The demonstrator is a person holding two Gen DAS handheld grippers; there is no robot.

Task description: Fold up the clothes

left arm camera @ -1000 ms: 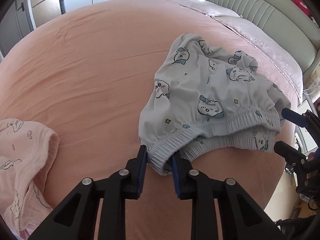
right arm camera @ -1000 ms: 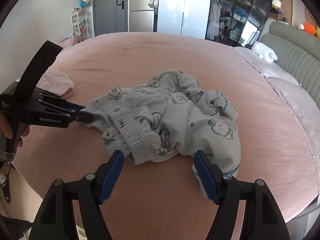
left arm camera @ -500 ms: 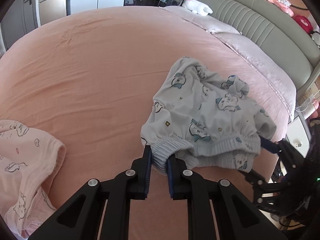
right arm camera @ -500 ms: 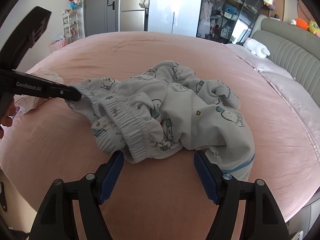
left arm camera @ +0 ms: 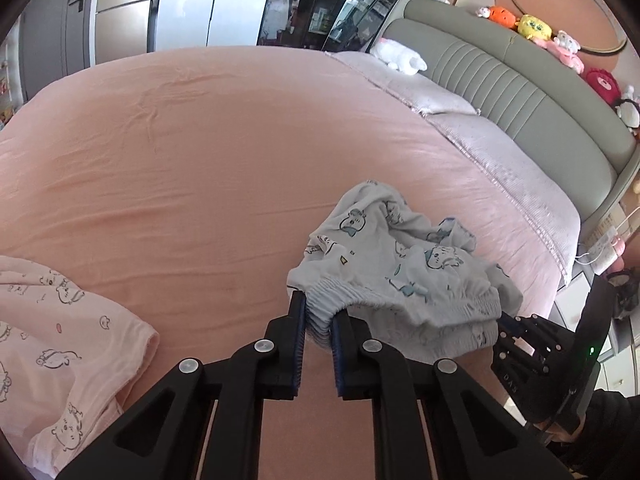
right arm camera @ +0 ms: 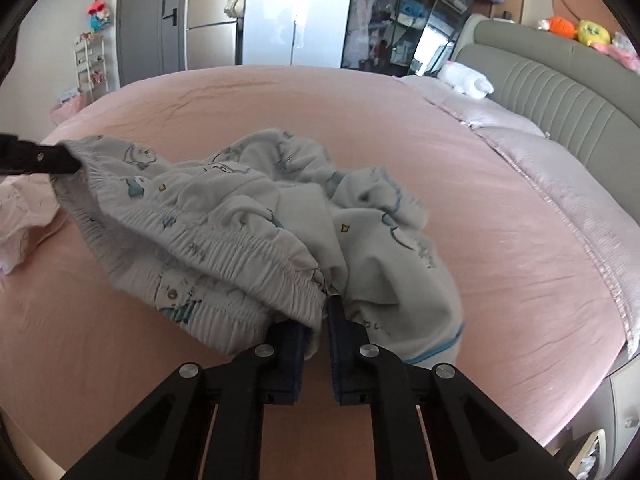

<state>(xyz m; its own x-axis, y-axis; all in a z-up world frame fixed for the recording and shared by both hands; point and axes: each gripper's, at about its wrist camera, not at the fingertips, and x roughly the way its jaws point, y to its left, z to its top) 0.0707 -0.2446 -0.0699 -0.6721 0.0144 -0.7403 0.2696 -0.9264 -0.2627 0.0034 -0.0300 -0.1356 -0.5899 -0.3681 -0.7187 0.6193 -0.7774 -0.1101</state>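
White shorts with a blue cartoon print and an elastic waistband hang bunched between my two grippers, partly lifted off the pink bed. My left gripper is shut on one end of the waistband. My right gripper is shut on the other end of the waistband, with the shorts draped over its fingers. The left gripper also shows at the left edge of the right wrist view, and the right gripper at the right of the left wrist view.
A pink printed garment lies crumpled on the bed at the left. A lilac blanket and grey headboard with plush toys run along the right. Wardrobes stand beyond the bed's far edge.
My right gripper has moved in and shut on the waistband; it was open before. My left gripper tightened on its end. The shorts have been raised and pulled toward the bed's near edge.
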